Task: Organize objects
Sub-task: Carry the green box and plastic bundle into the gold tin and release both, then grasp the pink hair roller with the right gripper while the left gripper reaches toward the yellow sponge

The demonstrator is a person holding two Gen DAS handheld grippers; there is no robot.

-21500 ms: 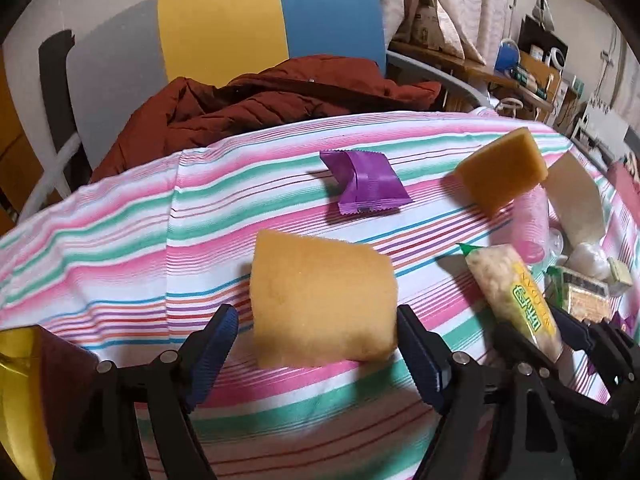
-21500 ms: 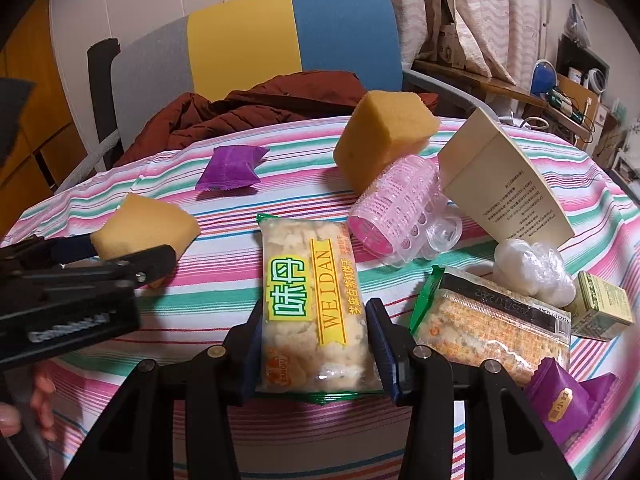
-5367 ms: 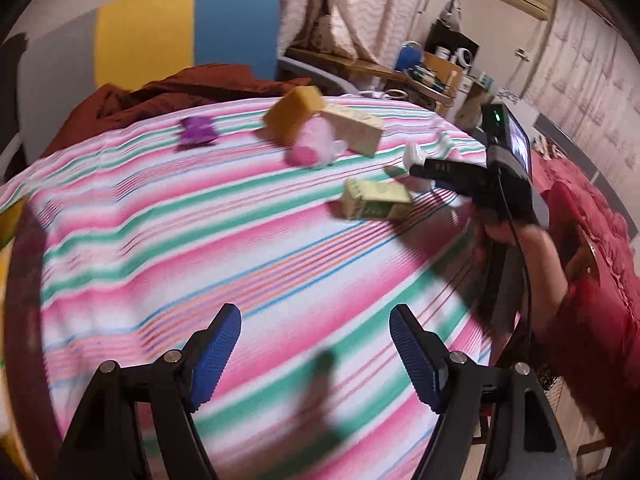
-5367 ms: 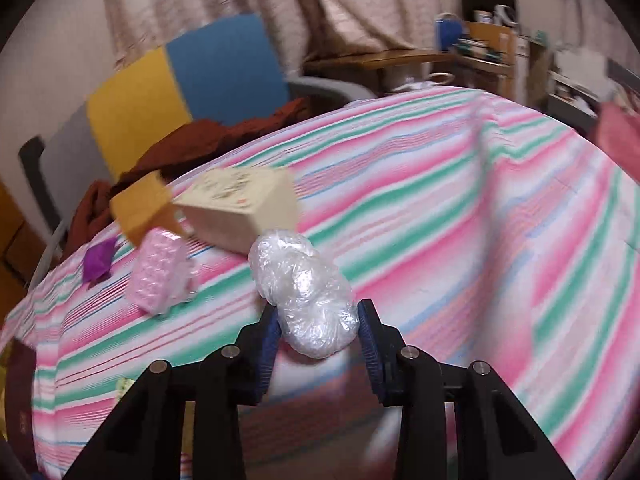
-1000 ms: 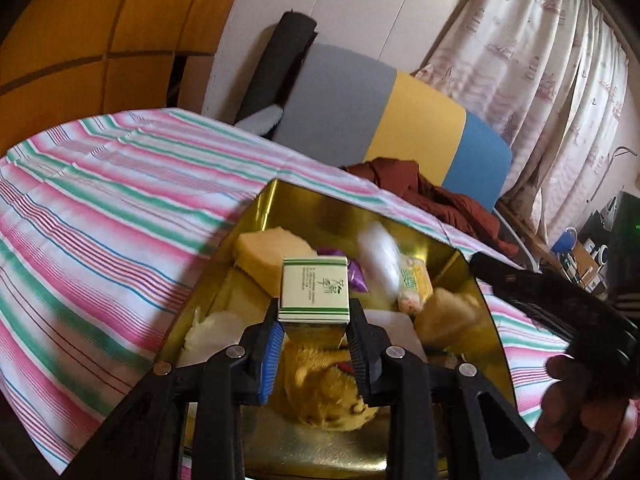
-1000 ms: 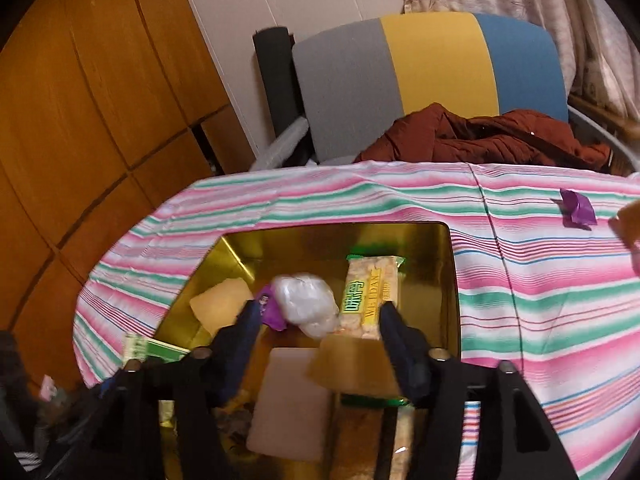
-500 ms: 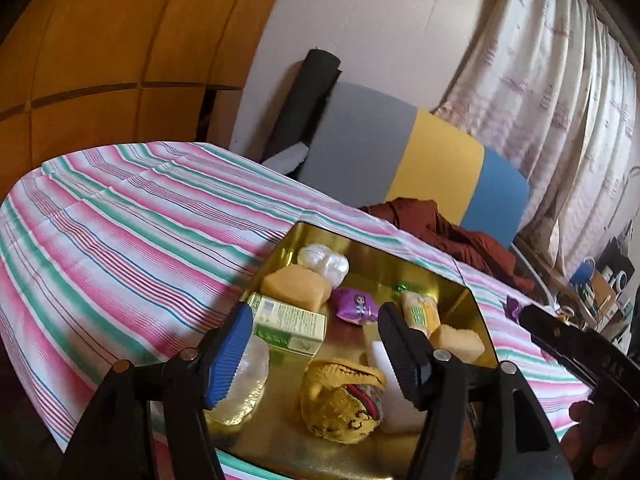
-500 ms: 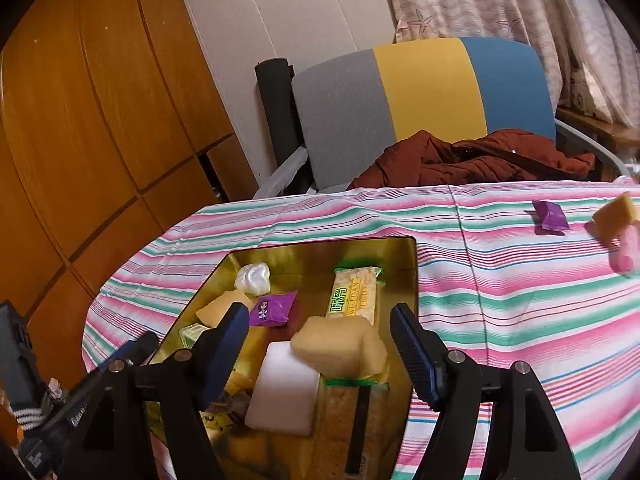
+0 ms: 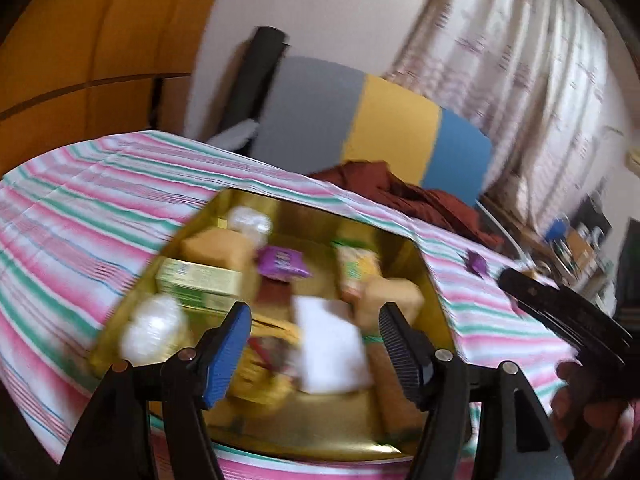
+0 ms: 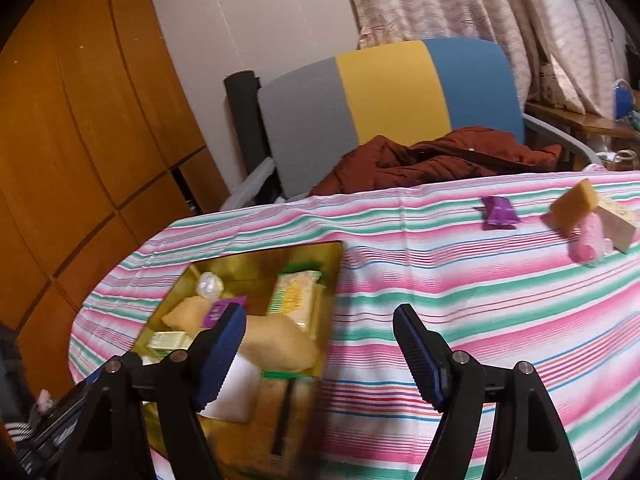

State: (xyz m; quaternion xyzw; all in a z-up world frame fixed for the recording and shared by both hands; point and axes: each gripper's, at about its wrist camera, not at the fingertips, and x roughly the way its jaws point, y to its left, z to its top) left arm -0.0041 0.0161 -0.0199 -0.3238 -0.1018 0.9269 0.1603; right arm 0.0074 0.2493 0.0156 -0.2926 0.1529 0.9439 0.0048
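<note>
A gold tin (image 9: 430, 280) on the striped cloth holds several items: a green-and-white box (image 9: 196, 280), a yellow sponge (image 9: 216, 246), a purple packet (image 9: 282, 262), a snack packet (image 9: 356, 268), white wrapped balls (image 9: 152, 332) and a white pad (image 9: 332, 344). My left gripper (image 9: 314, 316) hovers open over the tin's near side, empty. My right gripper (image 10: 318, 320) hangs at the tin's right rim (image 10: 264, 254), jaws opening, nothing between them. Farther right on the cloth lie a purple packet (image 10: 500, 210), a yellow sponge (image 10: 570, 204), a pink roller (image 10: 588, 240) and a beige box (image 10: 616, 216).
A grey, yellow and blue chair (image 10: 384, 92) with a rust-red jacket (image 10: 440, 156) stands behind the table. Wooden panelling (image 10: 80, 140) fills the left. In the left wrist view a hand (image 9: 588, 404) holds the right gripper's black body at the right edge.
The left gripper opened, left the green-and-white box in the tin and drew back. The right gripper widened and swung right, from over the tin to its right rim.
</note>
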